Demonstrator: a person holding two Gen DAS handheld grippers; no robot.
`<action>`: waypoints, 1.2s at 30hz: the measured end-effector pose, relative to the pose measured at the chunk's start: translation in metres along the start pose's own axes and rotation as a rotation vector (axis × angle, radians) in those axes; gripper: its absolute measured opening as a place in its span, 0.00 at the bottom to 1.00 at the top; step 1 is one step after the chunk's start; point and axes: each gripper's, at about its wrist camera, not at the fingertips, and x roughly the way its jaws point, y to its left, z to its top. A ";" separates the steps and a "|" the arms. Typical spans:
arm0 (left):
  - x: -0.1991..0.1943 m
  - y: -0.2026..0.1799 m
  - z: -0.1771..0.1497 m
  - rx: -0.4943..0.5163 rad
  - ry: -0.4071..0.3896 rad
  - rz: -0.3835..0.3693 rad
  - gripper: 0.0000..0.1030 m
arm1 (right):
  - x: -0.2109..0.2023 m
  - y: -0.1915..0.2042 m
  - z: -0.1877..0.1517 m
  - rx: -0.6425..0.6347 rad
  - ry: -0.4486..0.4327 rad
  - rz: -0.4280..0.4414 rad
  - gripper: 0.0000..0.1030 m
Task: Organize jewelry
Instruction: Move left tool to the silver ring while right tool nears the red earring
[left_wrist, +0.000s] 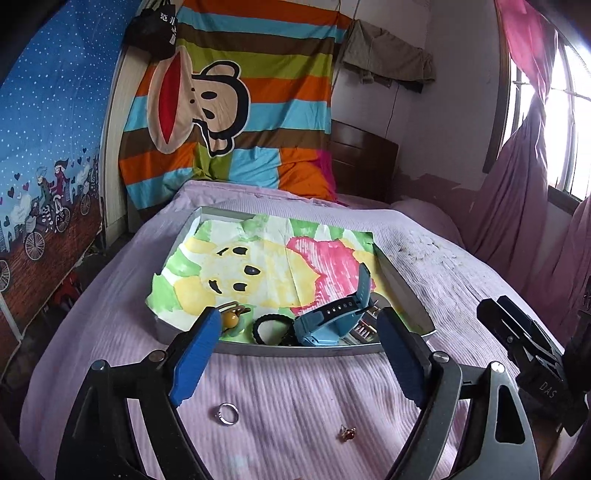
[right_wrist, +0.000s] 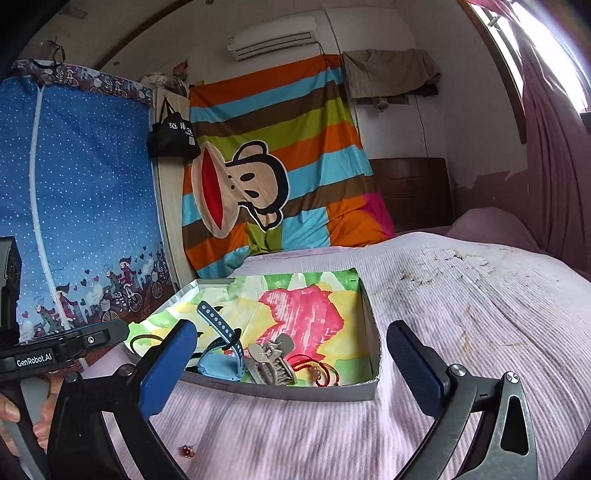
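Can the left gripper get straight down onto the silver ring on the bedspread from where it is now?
Probably yes. The silver ring lies alone on the bedspread, outside the tray, just below the left gripper, whose jaws stand open and empty. The small red ring lies well apart from it.

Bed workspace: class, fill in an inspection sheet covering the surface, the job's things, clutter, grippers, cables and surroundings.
Surface: pink bedspread, stained patch towards the window side.
Job's things: tray lined with painted paper holds a blue watch, black hair tie, yellow bead clip, grey claw clip and red cord. Silver ring and red-stone ring lie on the bedspread outside the tray.
Clutter: nothing seen.
Grippers: left gripper open, empty; right gripper open, empty.
Cables: thin cord down the far wall.
Surroundings: striped monkey blanket, blue wardrobe, pink curtain, air conditioner.
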 end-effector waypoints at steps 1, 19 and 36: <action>-0.008 0.003 -0.001 -0.004 -0.016 0.008 0.91 | -0.004 0.002 -0.001 0.001 -0.005 0.002 1.00; -0.095 0.028 -0.028 0.078 -0.132 0.081 0.95 | -0.047 0.059 -0.023 -0.081 -0.052 0.058 1.00; -0.085 0.051 -0.046 0.105 -0.048 0.100 0.95 | -0.019 0.074 -0.049 -0.106 0.069 0.077 1.00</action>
